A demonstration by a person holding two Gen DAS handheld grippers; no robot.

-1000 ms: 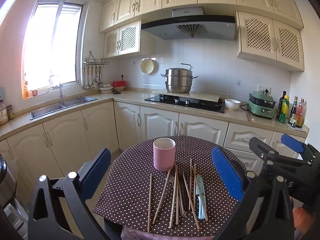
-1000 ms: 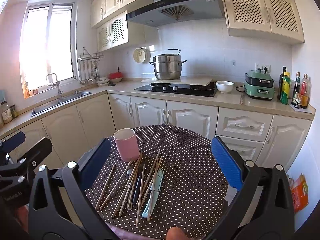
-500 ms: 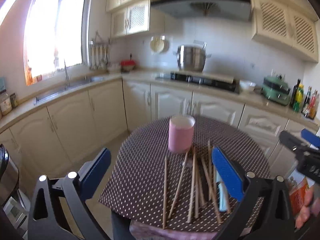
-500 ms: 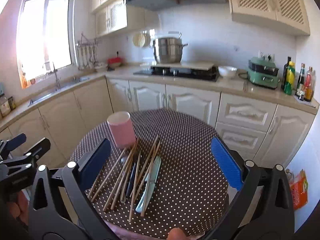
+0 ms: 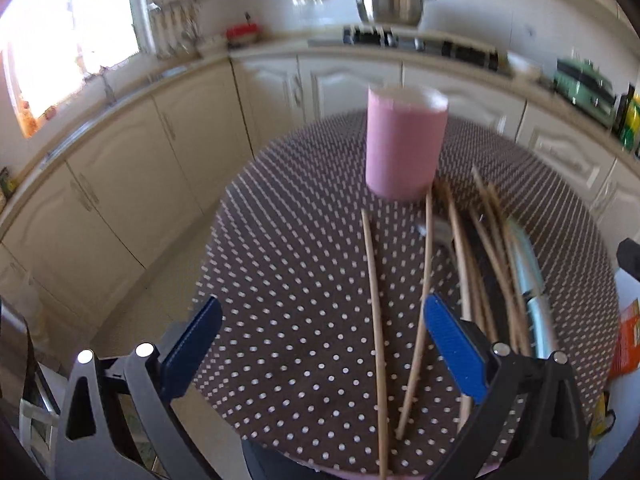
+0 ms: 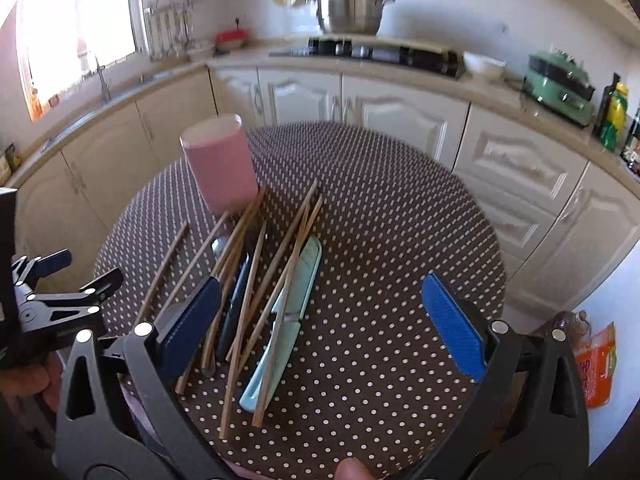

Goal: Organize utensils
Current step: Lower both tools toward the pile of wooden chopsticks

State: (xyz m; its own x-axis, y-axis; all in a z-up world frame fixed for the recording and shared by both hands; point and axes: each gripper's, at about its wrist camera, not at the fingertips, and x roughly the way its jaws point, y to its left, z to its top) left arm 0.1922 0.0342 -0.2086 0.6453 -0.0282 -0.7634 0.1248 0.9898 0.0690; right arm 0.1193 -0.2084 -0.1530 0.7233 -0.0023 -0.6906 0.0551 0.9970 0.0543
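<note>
Now closing in on table [image 5: 304, 264] from higher, more distant vantage of a second ago. Left gripper [image 5: 320, 340]: fingers spread wide, grasping nothing, two chopsticks [image 5: 374, 280] lying between its tips. Right gripper [image 6: 320, 312]: likewise released and empty, bundle of chopsticks [image 6: 260, 280], dark-handled utensil [image 6: 236, 292] and pale green knife [image 6: 288, 320] sitting just inside its left finger. Pink cup [image 5: 404, 148]: standing upright beyond both sets of fingertips, appearing empty. Sorting not yet begun; first pick looking imminent.

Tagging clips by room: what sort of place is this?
A home kitchen, most likely: a pot on a hob, a sink tap under the window, and cabinets along the counter.
</note>
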